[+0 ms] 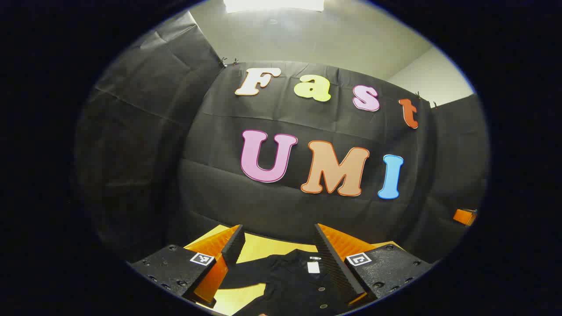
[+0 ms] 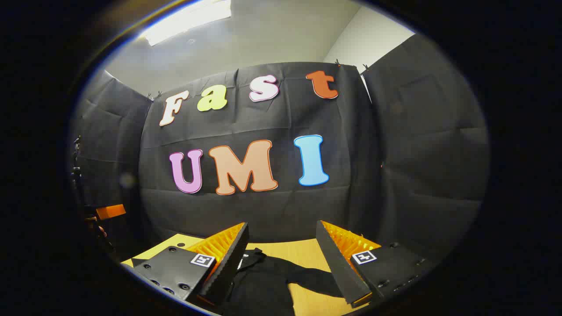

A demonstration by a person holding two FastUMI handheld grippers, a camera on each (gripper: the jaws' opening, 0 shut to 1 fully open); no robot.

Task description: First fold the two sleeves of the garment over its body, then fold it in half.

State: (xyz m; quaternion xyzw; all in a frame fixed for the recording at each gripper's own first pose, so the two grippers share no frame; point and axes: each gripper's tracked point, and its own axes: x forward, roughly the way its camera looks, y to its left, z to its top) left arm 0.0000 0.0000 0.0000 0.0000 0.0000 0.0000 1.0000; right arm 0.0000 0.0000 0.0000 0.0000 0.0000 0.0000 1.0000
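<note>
A black buttoned garment (image 1: 290, 283) lies flat on the yellow table (image 1: 259, 245), its collar with a white tag toward the back wall and one sleeve stretching left. My left gripper (image 1: 277, 232) hangs open above it, nothing between its fingers. In the right gripper view the same garment (image 2: 263, 285) shows its other sleeve reaching right across the table (image 2: 303, 248). My right gripper (image 2: 282, 230) is held open above the cloth, holding nothing.
Black cloth walls close the booth behind and at both sides of the table. Part of the other gripper (image 1: 464, 216) shows at the right edge of the left gripper view, and likewise a gripper part with a hand (image 2: 105, 215) at the left of the right gripper view.
</note>
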